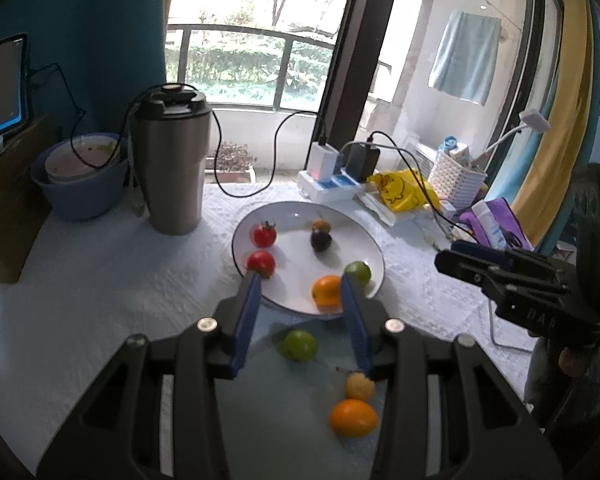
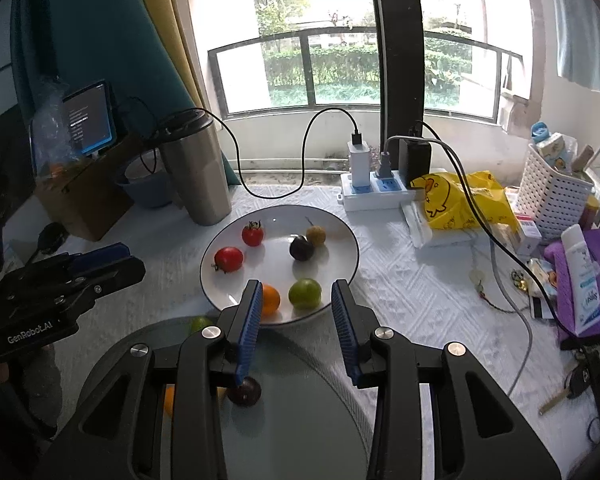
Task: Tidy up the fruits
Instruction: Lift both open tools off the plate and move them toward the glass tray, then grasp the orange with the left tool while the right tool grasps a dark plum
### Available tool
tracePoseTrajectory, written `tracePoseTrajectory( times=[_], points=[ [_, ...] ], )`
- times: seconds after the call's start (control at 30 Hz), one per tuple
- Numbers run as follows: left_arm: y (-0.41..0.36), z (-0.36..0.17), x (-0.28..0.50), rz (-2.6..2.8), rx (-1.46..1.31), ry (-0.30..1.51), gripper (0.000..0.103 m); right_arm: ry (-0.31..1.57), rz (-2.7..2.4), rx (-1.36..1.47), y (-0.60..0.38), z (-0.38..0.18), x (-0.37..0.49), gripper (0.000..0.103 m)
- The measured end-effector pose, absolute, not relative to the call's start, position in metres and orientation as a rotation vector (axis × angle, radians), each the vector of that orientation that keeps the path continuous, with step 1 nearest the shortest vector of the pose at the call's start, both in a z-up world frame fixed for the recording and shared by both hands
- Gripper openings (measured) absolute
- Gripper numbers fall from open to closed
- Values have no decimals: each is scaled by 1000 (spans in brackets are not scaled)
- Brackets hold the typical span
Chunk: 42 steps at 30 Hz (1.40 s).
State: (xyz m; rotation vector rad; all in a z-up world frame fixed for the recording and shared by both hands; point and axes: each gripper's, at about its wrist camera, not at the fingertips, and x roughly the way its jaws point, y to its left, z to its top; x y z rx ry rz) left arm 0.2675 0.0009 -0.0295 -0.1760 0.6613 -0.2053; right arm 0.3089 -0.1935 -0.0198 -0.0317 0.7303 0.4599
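Though together (white plate [image 2: 276,270]), 6 fruits [image 2: 305,293]

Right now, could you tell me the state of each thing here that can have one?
left gripper: jaws apart, holding nothing
right gripper: jaws apart, holding nothing
white plate: holds six fruits
grey plate: holds a few fruits
steel tumbler: upright, lid on
tablet: screen lit
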Motion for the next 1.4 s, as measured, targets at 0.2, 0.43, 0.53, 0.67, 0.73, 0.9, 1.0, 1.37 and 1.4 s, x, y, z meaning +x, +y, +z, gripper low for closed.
tracePoseTrajectory(
  times=[0.2,0.43,0.53,0.67,0.73,0.9,1.0,1.37,1.4],
  points=[
    [-8,-34,249,-210,-156,670,43,725,464,-18,-203,-20,293,38],
    [-24,-46,230,-210,-131,700,43,738,488,-5,-211,-29,274,38],
    [-30,-52,222,-208,-123,711,43,745,498,1,-216,-34,266,38],
    [-36,-64,213,-203,-126,730,43,757,508,1,-222,-41,257,38],
    [-40,-72,210,-198,-130,749,43,764,509,-2,-227,-46,253,38],
    [-49,-87,207,-189,-129,788,43,784,509,14,-238,-58,252,38],
    [-54,-93,209,-191,-115,812,43,793,516,24,-242,-63,252,38],
    [-61,-110,223,-196,-90,888,43,830,532,27,-241,-75,258,38],
    [-60,-110,225,-202,-99,891,43,834,537,25,-239,-76,259,38]
  ],
)
